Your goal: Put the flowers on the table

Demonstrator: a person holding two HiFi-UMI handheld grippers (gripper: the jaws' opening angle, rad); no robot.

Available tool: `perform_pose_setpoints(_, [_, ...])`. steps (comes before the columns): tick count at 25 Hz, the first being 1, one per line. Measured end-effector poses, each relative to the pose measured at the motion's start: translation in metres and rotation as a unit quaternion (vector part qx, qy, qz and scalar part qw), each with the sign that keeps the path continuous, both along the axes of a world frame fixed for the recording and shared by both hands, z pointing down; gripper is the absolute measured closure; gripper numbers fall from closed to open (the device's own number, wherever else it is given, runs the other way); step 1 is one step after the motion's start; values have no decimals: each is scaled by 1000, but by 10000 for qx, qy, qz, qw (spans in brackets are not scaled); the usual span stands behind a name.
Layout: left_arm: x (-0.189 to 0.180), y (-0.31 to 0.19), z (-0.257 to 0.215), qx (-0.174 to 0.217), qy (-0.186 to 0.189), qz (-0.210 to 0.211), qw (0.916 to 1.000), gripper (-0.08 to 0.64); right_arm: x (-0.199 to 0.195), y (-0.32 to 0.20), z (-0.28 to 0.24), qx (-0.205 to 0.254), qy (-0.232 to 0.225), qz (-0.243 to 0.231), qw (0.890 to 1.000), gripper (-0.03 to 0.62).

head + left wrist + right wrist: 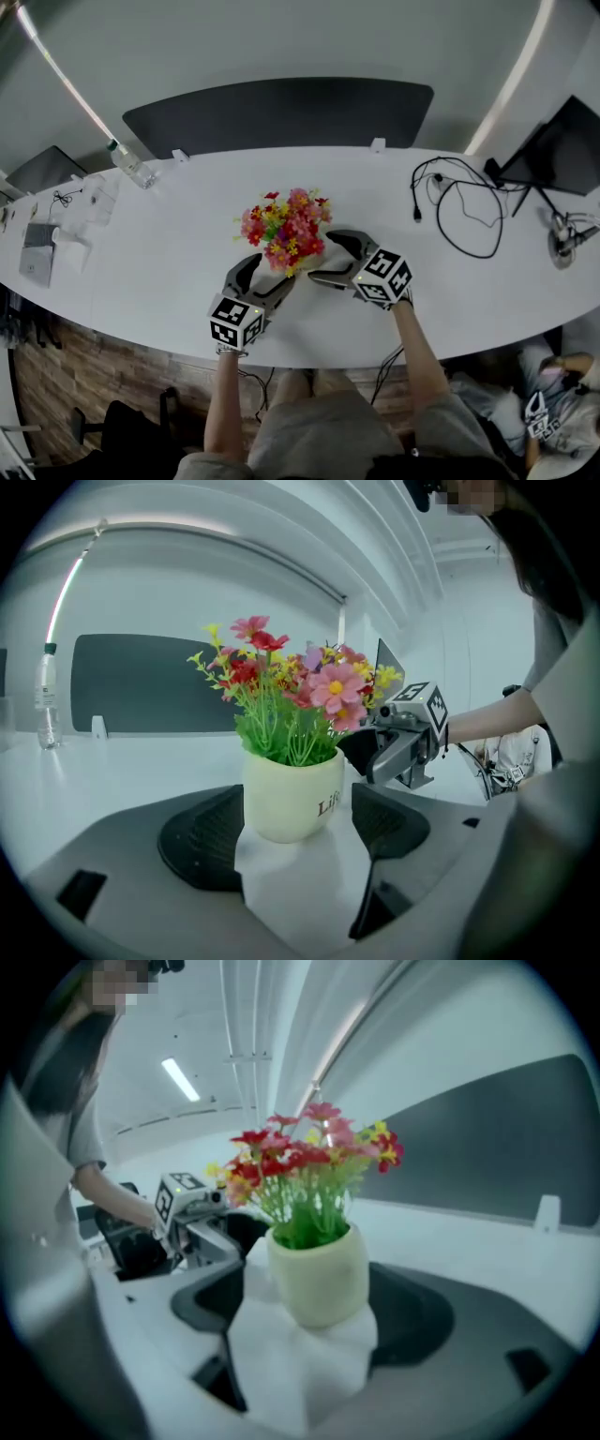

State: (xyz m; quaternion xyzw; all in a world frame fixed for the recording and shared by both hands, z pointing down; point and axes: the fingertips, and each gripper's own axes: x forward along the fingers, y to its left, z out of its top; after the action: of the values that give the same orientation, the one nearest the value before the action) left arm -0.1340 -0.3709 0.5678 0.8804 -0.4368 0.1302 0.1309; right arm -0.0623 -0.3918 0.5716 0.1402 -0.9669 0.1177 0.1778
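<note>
One counter (169, 281) carries one cream pot of flowers (286, 230), one clear bottle (129, 167) and one tangle of black cable (459, 202). Two tongs show: left tongs (272, 270), right tongs (330, 256).

the cream round ceramic pot (281, 808) bears dark lettering; its artificial flowers (300, 682) are pink, red, yellow and purple over green stems. the tabletop (169, 272) is white; the grey left tool (269, 272) and right tool (330, 258) carry black-and-white square-patterned cubes.

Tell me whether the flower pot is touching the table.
Touching. The left gripper view shows the flower pot standing with its base flat on the white table.
</note>
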Motion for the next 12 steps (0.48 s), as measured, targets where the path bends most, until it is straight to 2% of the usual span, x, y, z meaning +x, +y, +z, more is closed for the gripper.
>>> perform_pose_setpoints(2, [1, 7, -6, 41, 72, -47, 10000, 211, 4, 9, -5, -30, -90, 60, 9999, 160])
perform_pose_setpoints(5, [6, 21, -13, 47, 173, -89, 9998, 236, 7, 23, -12, -35, -217, 138, 9997, 244])
perform_pose_setpoints(12, [21, 44, -31, 62, 336, -80, 9994, 276, 5, 48, -34, -101, -453, 185, 9988, 325])
